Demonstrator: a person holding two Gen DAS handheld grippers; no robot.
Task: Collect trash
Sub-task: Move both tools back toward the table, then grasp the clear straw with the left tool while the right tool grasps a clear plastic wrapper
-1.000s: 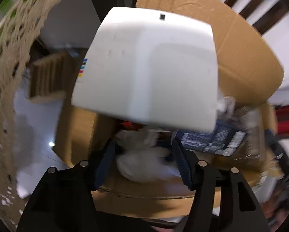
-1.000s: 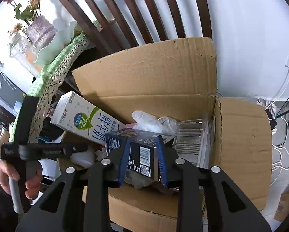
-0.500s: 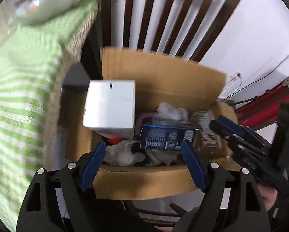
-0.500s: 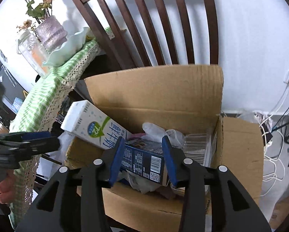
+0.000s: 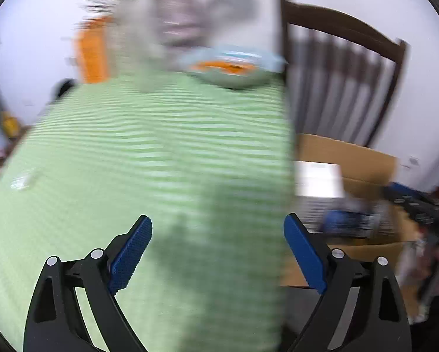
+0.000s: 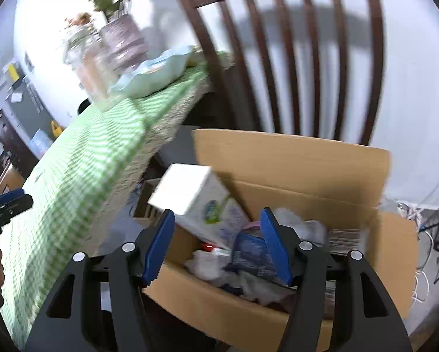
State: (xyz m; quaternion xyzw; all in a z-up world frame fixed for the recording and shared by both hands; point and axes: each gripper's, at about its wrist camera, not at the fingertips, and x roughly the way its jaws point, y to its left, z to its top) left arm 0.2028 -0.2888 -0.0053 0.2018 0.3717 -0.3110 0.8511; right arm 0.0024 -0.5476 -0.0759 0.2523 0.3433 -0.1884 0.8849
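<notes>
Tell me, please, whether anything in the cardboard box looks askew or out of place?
Yes: the white milk carton leans tilted at the left of the cardboard box, its end poking above the rim rather than lying among the rest.

Home dining room: checked tablecloth, wooden chair.

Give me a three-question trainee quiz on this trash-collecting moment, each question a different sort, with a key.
1. True or false: the milk carton lies on the green tablecloth.
2. What holds the collected trash? A) bucket B) cardboard box C) plastic bag
3. Fill in: behind the box stands a dark wooden ____.

Key
1. False; it is in the box.
2. B
3. chair
</notes>
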